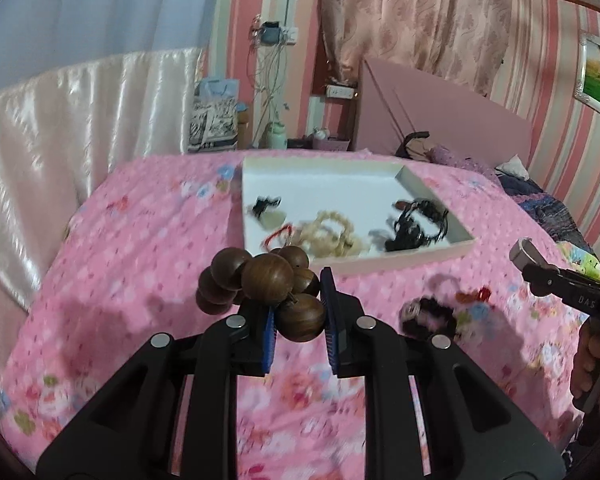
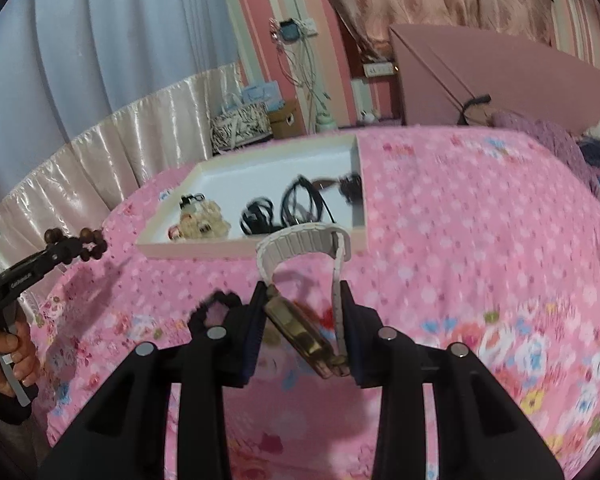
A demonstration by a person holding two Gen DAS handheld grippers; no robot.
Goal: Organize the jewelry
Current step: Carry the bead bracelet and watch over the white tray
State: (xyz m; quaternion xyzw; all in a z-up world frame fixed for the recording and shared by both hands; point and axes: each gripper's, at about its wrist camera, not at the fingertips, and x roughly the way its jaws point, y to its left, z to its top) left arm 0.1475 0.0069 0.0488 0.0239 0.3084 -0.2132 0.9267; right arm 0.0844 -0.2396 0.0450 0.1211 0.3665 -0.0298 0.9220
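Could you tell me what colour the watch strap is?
White; the watch strap shows best in the right wrist view.

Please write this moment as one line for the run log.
left gripper: holds wooden bead bracelet | right gripper: holds white-strap watch | both short of white tray

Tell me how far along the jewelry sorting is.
Done: the tray already holds cream beads and black cords. In hand: the left gripper grips a wooden bead bracelet; the right gripper grips a white-strapped watch. Left: a dark piece lies on the bedspread, outside the tray.
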